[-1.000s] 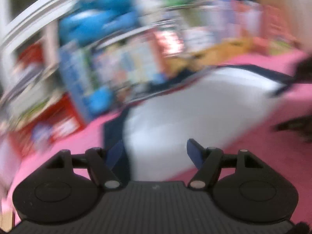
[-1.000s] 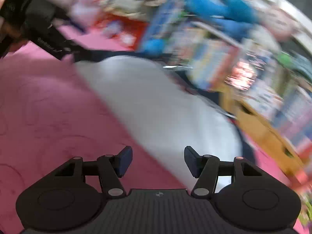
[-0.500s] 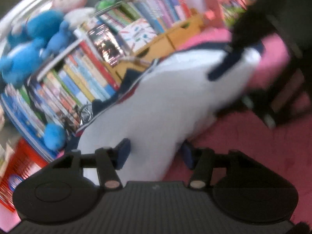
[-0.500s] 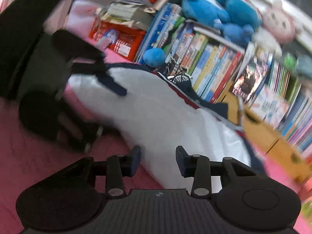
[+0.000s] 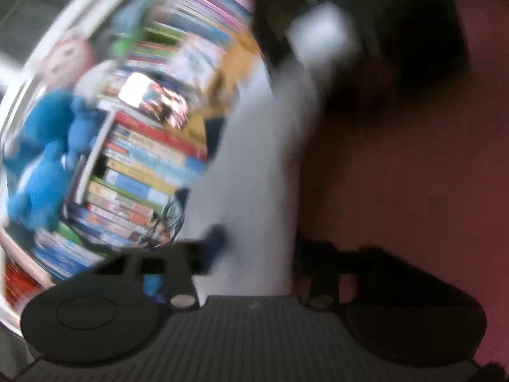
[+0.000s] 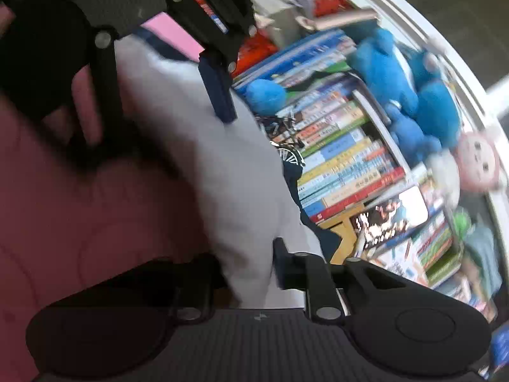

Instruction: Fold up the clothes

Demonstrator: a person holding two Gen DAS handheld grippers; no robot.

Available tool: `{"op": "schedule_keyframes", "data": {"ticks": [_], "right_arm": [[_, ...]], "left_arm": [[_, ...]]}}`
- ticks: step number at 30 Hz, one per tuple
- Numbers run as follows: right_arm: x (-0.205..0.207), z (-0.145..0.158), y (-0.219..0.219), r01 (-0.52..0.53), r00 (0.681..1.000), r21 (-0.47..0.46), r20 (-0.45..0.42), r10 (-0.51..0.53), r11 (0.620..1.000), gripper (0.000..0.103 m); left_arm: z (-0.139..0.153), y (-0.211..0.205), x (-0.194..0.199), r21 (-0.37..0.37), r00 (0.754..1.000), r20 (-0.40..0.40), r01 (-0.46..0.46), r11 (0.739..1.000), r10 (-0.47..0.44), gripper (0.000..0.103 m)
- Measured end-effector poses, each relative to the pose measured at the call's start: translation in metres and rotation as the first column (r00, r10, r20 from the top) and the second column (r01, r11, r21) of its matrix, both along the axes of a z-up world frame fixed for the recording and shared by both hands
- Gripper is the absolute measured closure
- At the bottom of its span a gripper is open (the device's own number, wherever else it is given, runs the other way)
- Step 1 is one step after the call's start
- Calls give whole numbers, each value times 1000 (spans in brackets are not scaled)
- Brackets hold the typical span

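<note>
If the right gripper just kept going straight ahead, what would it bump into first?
The white garment already between its fingers. The right gripper is gripping it, and beyond along that cloth sits the left gripper, though depth is hard to judge.

Print on the book spines [image 6: 343, 159] is too blurred to read.

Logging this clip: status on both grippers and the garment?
Left gripper and right gripper both shut on white garment. Garment stretched between them above pink carpet. Bookshelf close behind.
</note>
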State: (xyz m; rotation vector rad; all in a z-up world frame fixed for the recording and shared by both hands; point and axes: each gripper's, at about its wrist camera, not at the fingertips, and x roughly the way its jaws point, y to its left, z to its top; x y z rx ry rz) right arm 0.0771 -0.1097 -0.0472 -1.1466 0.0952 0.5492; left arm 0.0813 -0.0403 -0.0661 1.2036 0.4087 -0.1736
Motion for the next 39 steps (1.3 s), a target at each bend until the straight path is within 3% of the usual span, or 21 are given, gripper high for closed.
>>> {"op": "schedule_keyframes", "data": {"ticks": [4, 8, 12, 17, 20, 25, 27, 30, 34, 36, 39], "right_arm": [[-1, -13, -25, -24, 998, -126, 53, 31, 992, 89], [13, -24, -78, 106, 994, -191, 49, -98, 976, 92], [21, -19, -114, 220, 976, -146, 28, -218, 964, 93], [-3, 13, -123, 202, 976, -61, 100, -195, 978, 95], [-26, 30, -135, 178, 977, -28, 125, -173, 984, 95], [-67, 12, -152, 152, 986, -79, 82, -146, 985, 94], [-76, -4, -156, 154, 988, -116, 48, -149, 981, 94], [-85, -17, -160, 166, 986, -149, 13, -166, 975, 93], [-93, -21, -170, 195, 979, -167, -23, -201, 967, 83], [-99, -18, -174, 221, 973, -177, -29, -230, 959, 77], [-117, -14, -180, 254, 964, -194, -24, -264, 947, 56]], "left_arm": [[-2, 36, 3, 2, 996, -38, -81, 997, 81, 93], [-2, 52, -3, -15, 992, -44, -121, 993, 121, 96], [10, 55, -8, -61, 988, -25, -154, 986, 153, 99], [65, 66, -43, -166, 986, 29, -158, 973, 165, 99], [79, 68, -76, -182, 989, 28, -136, 974, 143, 98], [36, 70, -106, -120, 984, -109, -156, 981, 143, 97], [20, 70, -113, -93, 981, -125, -163, 982, 151, 96], [21, 71, -121, -86, 978, -132, -171, 982, 159, 90], [27, 86, -137, -43, 978, -131, -172, 984, 165, 73], [31, 95, -148, -35, 968, -135, -217, 976, 210, 65], [41, 106, -165, -69, 949, -146, -291, 954, 279, 59]]}}
